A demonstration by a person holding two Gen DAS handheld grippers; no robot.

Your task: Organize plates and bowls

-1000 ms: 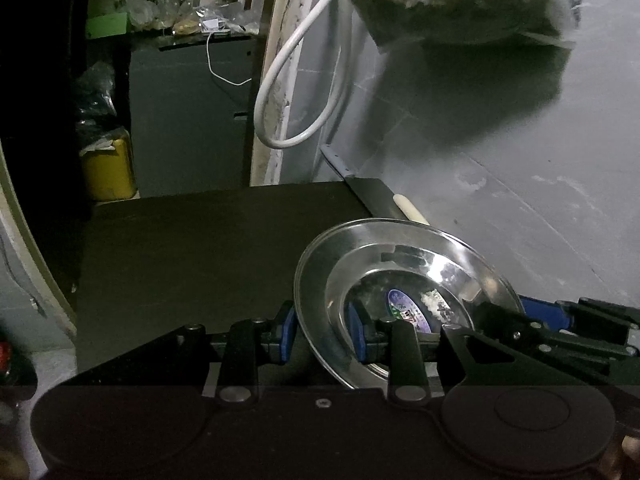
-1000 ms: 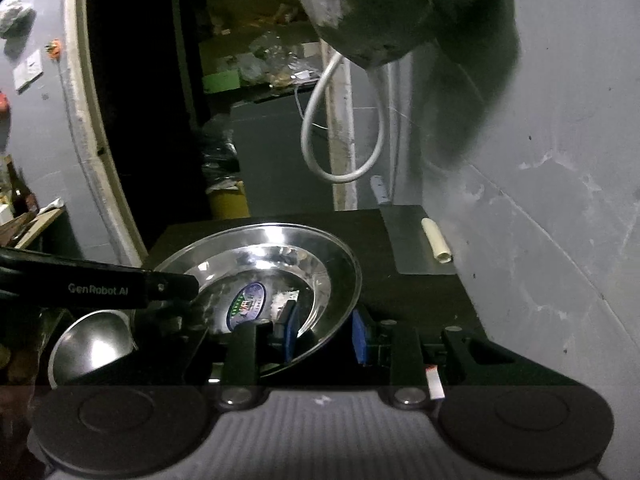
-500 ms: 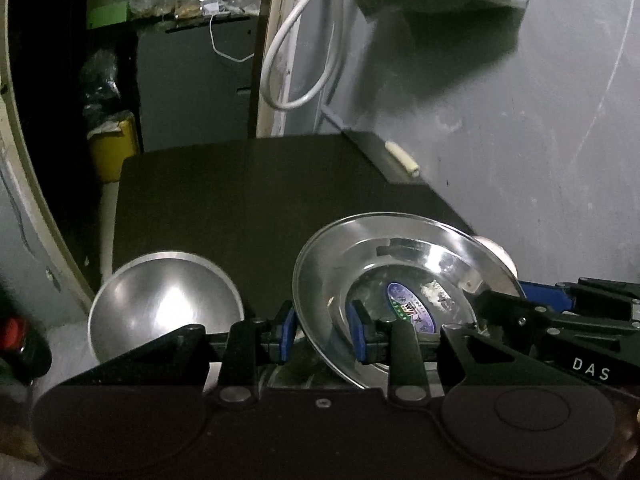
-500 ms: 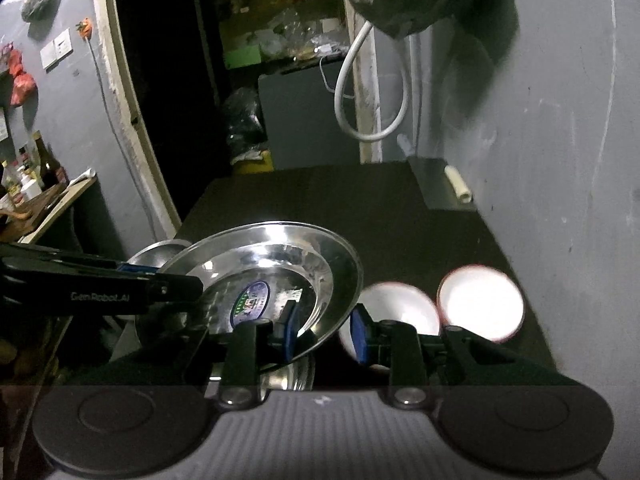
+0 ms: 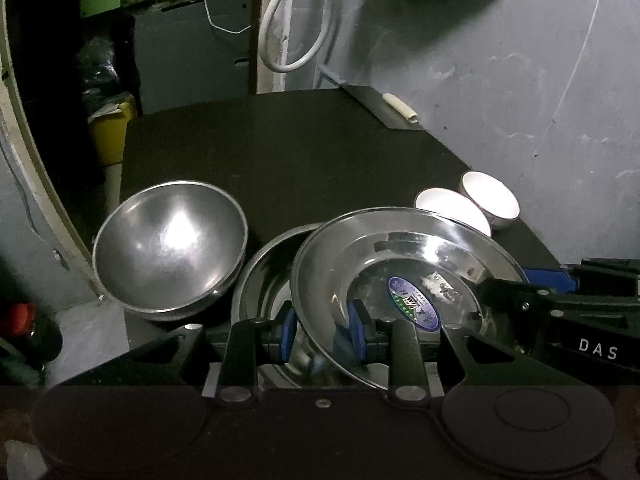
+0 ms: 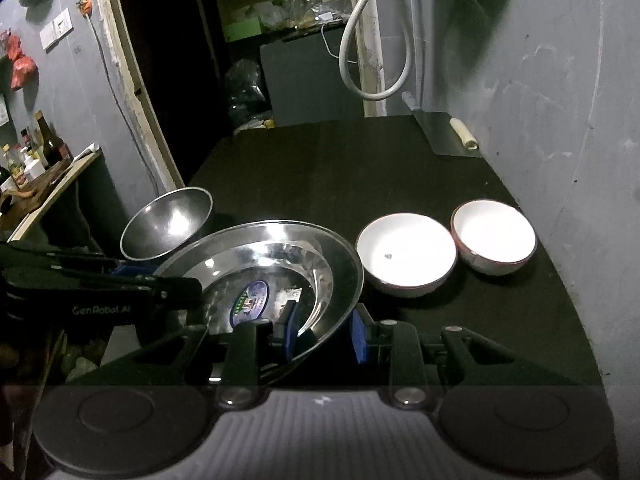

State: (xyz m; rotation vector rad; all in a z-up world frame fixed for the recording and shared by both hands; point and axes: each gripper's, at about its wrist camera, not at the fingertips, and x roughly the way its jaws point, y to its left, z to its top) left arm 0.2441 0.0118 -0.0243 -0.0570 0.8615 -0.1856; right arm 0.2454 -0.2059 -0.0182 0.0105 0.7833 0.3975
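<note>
The right gripper (image 5: 592, 320) reads "DAS", the left gripper (image 6: 100, 296) "GenRobot.AI".

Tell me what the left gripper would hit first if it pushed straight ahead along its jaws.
Probably the second steel plate lying just beyond and under the held plate that the left gripper clamps; depth is hard to judge.

White hose loop (image 5: 294, 20), yellow bin (image 5: 110, 136), bottles (image 6: 44, 148)

You're working in dim light. Glare blows out the white bowls (image 6: 406, 254) and glints on the steel plate (image 5: 404, 280). Fisheye edges curve and darken.
</note>
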